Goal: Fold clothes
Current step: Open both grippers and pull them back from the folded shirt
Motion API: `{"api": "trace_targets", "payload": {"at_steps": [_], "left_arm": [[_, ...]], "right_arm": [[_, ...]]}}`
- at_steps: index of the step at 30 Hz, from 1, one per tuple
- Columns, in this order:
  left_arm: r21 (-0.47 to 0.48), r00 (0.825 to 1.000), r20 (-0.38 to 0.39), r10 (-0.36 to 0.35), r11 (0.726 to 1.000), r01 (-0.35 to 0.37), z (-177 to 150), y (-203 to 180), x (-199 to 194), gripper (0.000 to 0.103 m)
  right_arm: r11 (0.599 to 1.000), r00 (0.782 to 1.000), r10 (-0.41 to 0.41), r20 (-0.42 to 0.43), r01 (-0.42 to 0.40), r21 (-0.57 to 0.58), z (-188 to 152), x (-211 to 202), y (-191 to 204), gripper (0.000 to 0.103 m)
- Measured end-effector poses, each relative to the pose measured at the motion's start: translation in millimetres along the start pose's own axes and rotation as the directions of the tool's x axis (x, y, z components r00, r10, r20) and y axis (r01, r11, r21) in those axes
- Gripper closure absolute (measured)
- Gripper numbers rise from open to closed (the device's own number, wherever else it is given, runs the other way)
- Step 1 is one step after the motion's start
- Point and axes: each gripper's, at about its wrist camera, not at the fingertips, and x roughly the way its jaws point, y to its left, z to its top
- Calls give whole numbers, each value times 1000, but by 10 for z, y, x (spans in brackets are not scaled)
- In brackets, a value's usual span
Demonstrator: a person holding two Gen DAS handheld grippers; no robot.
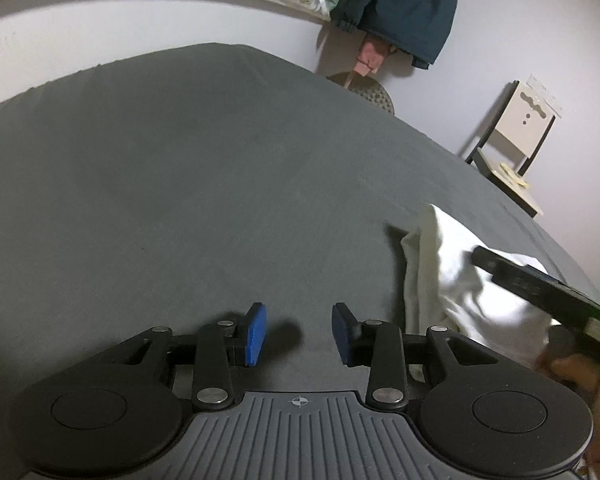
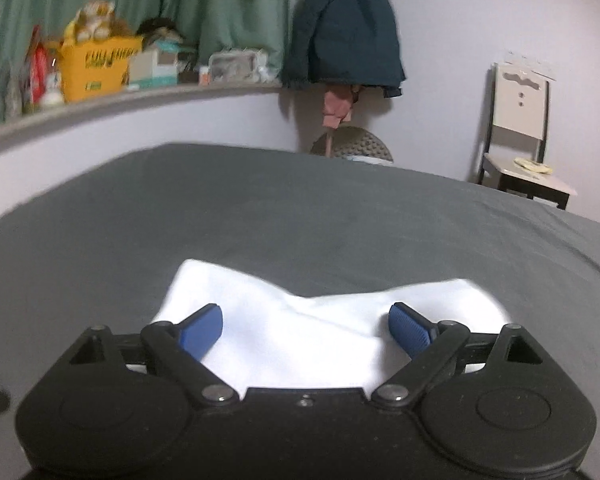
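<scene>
While both grippers [image 1: 299,334] [image 2: 306,328] gape empty, white garment [image 2: 300,328] on grey bedsheet [image 2: 300,216], cluttered shelf [image 2: 132,94].

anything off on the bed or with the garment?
Nothing damaged or spilled. The white garment lies bunched and creased on the grey bedsheet, not flat yet. The right gripper is open over it without gripping; the left gripper is open over bare sheet beside it.

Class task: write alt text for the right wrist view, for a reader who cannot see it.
The right tongs stand wide open over a crumpled white garment lying on a dark grey bedsheet, blue pads on either side and not pressing it. Behind are a cluttered shelf, a hanging dark jacket and a chair.
</scene>
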Motion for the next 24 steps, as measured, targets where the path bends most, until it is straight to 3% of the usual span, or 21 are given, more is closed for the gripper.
{"api": "trace_targets", "payload": {"at_steps": [3,5,7,10,12,15,17,20,24], "left_arm": [[4,1000,-1,-24,1000,24,-9,-74,131,67],[17,999,3,-33,999,33,-9,-97,144,67],[17,999,8,-39,999,39,-4,-90,128,67],[-3,999,16,-47,999,47,9,-53,102,67],[-11,999,23,-48,999,49,26,-45,88,67],[-20,998,33,-48,999,49,48,-41,79,67],[-21,998,36,-44,999,44,64,-46,68,67],[-20,998,49,-25,999,26,83,-61,-1,67],[-9,998,68,-5,1000,5,107,-35,-90,67]], "right_arm": [[998,999,-24,-46,22,-57,-26,124,292,12],[997,998,55,-17,-55,-60,-9,39,350,12],[985,984,172,42,-171,-34,-12,-152,348,13],[978,974,201,106,-205,26,-92,-505,273,12],[961,963,263,54,-267,76,-222,-579,221,12],[945,945,328,13,-328,16,-513,-709,321,12],[937,941,339,11,-337,-86,-617,-891,469,12],[935,936,348,48,-343,-88,-634,-1129,514,12],[980,976,200,88,-200,-13,-594,-1206,434,9]]}}
